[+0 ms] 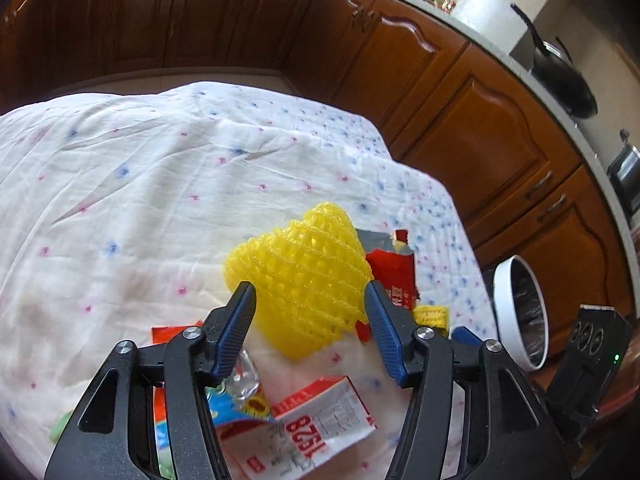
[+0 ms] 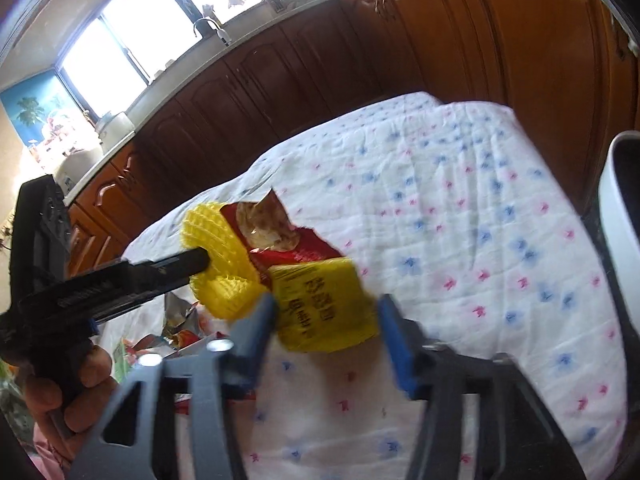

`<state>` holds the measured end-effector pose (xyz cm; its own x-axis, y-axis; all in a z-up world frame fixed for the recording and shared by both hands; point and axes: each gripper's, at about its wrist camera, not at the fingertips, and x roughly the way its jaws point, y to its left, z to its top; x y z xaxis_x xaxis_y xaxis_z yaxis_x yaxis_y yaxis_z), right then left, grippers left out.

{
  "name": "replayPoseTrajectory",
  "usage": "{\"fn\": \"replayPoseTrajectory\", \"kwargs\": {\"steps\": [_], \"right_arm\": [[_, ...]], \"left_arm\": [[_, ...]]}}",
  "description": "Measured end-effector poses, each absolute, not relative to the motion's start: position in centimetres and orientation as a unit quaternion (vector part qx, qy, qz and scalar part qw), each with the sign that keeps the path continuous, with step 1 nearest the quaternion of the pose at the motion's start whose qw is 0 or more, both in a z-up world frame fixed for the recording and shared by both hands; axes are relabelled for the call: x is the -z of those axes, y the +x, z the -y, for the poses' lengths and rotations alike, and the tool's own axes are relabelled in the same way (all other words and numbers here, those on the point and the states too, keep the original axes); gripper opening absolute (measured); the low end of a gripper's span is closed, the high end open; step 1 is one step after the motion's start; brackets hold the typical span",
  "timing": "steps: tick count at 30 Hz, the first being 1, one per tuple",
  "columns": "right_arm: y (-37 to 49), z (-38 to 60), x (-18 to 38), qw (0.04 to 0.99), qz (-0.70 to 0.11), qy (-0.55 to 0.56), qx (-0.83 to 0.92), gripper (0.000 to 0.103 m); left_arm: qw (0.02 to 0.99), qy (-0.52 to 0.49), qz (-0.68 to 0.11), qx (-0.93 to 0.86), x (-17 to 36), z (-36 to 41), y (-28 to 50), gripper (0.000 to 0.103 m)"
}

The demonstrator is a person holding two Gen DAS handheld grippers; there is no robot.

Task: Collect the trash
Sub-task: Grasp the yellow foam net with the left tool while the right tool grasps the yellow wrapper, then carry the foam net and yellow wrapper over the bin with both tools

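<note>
STEP: I'm lining up two grabs | left gripper fingers apart around the yellow foam net, so I close gently, it will squash | right gripper fingers apart, framing the yellow packet | both lie near the desk's right edge, beside the white bin | net soft, ribbed, springy.

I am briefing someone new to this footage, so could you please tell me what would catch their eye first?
The bright yellow foam net stands out first, lying on the floral white cloth between the open jaws of the left gripper. Next comes the small yellow packet beside a torn red wrapper, right before the open right gripper. A white bin waits at the table's right edge.
</note>
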<state>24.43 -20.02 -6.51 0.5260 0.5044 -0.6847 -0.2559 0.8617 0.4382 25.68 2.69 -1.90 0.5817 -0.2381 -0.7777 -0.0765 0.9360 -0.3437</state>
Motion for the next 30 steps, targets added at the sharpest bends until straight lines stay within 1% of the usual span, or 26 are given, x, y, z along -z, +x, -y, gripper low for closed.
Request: {"fn": "replayPoseTrajectory", "kwargs": {"steps": [1, 2, 4, 5, 9, 15, 19, 30], "right_arm": [[24.1, 20.1, 6.4, 0.866, -0.429, 0.136, -0.216, 0.037], [23.7, 20.0, 6.2, 0.871, -0.423, 0.131, -0.214, 0.03], [23.0, 20.4, 5.6, 0.874, -0.416, 0.13, -0.216, 0.018], [22.5, 20.7, 5.3, 0.877, -0.412, 0.128, -0.212, 0.013], [21.0, 22.1, 4.6, 0.882, -0.402, 0.134, -0.204, 0.011], [18.9, 23.7, 3.4, 0.891, -0.387, 0.137, -0.194, 0.008], [17.5, 24.7, 2.7, 0.897, -0.377, 0.136, -0.186, 0.004], [14.8, 30.2, 1.0, 0.913, -0.353, 0.148, -0.142, 0.003]], "left_arm": [[0.871, -0.166, -0.459, 0.052, 2.2, -2.4, 25.8, 0.031], [0.869, -0.162, -0.463, 0.058, 2.3, -2.0, 25.8, 0.026], [0.872, -0.153, -0.461, 0.065, 2.3, -1.6, 25.5, 0.02], [0.876, -0.145, -0.456, 0.065, 2.1, -1.3, 25.2, 0.02], [0.882, -0.139, -0.443, 0.085, 1.1, -0.6, 23.6, 0.017], [0.892, -0.137, -0.414, 0.122, -1.6, 0.8, 20.6, 0.017], [0.892, -0.132, -0.405, 0.151, -2.8, 2.2, 18.9, 0.017], [0.883, -0.104, -0.412, 0.2, -2.7, 7.4, 18.0, 0.017]]}}
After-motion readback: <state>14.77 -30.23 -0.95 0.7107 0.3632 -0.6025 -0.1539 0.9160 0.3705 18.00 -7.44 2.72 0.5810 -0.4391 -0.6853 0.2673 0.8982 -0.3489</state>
